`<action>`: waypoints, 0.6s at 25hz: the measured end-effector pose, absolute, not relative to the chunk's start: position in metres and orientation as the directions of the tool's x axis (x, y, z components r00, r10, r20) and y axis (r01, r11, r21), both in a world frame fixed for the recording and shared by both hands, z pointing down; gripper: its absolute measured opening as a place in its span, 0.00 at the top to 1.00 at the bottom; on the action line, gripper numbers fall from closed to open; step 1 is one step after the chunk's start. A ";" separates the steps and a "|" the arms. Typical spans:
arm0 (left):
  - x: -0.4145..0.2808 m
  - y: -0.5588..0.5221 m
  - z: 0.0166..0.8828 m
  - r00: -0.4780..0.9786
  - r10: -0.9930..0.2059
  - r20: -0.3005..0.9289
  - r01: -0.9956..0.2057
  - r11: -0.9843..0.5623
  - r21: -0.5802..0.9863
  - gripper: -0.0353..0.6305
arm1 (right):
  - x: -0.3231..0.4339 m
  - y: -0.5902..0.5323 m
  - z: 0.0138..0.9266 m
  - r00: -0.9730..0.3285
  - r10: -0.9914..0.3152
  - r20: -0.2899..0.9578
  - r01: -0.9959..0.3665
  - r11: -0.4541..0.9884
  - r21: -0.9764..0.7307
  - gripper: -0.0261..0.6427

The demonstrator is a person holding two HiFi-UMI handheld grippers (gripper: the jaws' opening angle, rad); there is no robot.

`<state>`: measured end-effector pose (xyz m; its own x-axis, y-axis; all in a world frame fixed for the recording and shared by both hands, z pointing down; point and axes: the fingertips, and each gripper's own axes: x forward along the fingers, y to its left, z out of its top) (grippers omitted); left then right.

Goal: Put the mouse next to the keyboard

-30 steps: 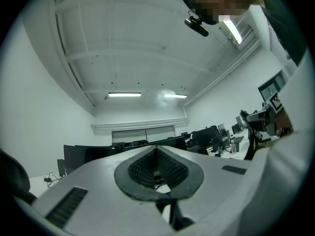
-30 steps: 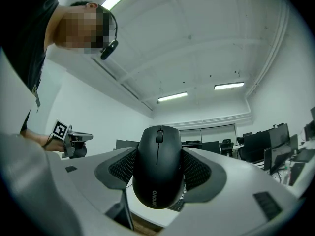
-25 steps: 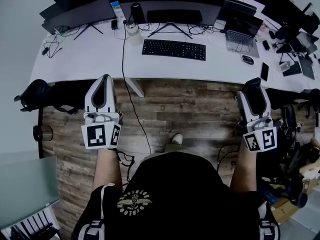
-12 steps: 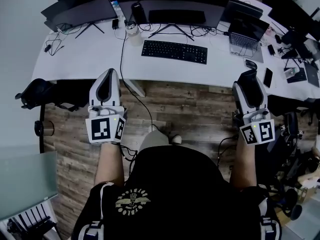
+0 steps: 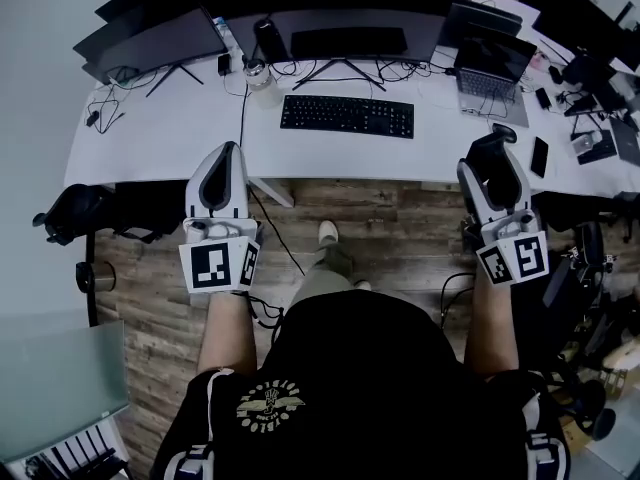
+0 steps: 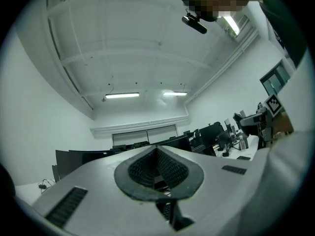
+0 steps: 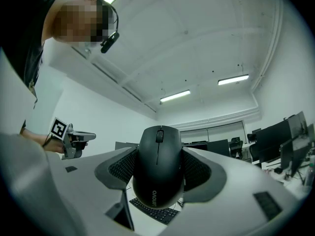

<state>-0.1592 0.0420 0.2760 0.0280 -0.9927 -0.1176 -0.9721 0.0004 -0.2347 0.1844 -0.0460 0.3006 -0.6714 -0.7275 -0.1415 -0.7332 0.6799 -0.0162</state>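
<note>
A black mouse (image 7: 158, 173) sits upright between the ribbed pads (image 7: 121, 165) of my right gripper (image 7: 158, 154), which is shut on it. From the head view that gripper (image 5: 496, 156) hovers at the front edge of the white desk (image 5: 180, 128), to the right, with the mouse (image 5: 489, 146) dark in its jaws. The black keyboard (image 5: 346, 116) lies mid-desk, left of and beyond the mouse. My left gripper (image 5: 221, 164) is held over the desk's front edge on the left, and in its own view the left gripper (image 6: 157, 162) has its pads together with nothing between them.
Monitors (image 5: 350, 18) line the back of the desk. An open laptop (image 5: 488, 68) and a phone (image 5: 541, 156) lie on the right, a glass jar (image 5: 261, 76) left of the keyboard. A cable (image 5: 243, 118) hangs to the wooden floor (image 5: 380, 228). A black chair (image 5: 68, 213) stands at left.
The person has stepped towards the desk. Both grippers have moved forward to its front edge, the right one still carrying the mouse.
</note>
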 end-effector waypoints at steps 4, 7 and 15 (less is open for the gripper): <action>-0.170 0.019 0.284 0.026 -0.995 -0.092 -0.974 -0.004 -0.228 0.94 | 0.176 -0.064 0.302 -0.669 -0.731 -0.134 -0.736 0.677 -0.021 0.53; -0.176 -0.001 0.289 0.031 -0.997 -0.072 -0.974 -0.014 -0.227 0.94 | 0.170 -0.080 0.308 -0.667 -0.736 -0.121 -0.738 0.674 -0.031 0.53; -0.198 -0.054 0.298 0.046 -0.998 -0.052 -0.975 -0.034 -0.220 0.94 | 0.146 -0.128 0.321 -0.663 -0.743 -0.092 -0.742 0.668 -0.050 0.53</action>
<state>-0.1977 -0.0536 0.2979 0.0461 -0.9976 -0.0517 -0.9749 -0.0336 -0.2200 0.1460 -0.1277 0.3214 -0.6630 -0.7430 -0.0918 -0.7421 0.6684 -0.0505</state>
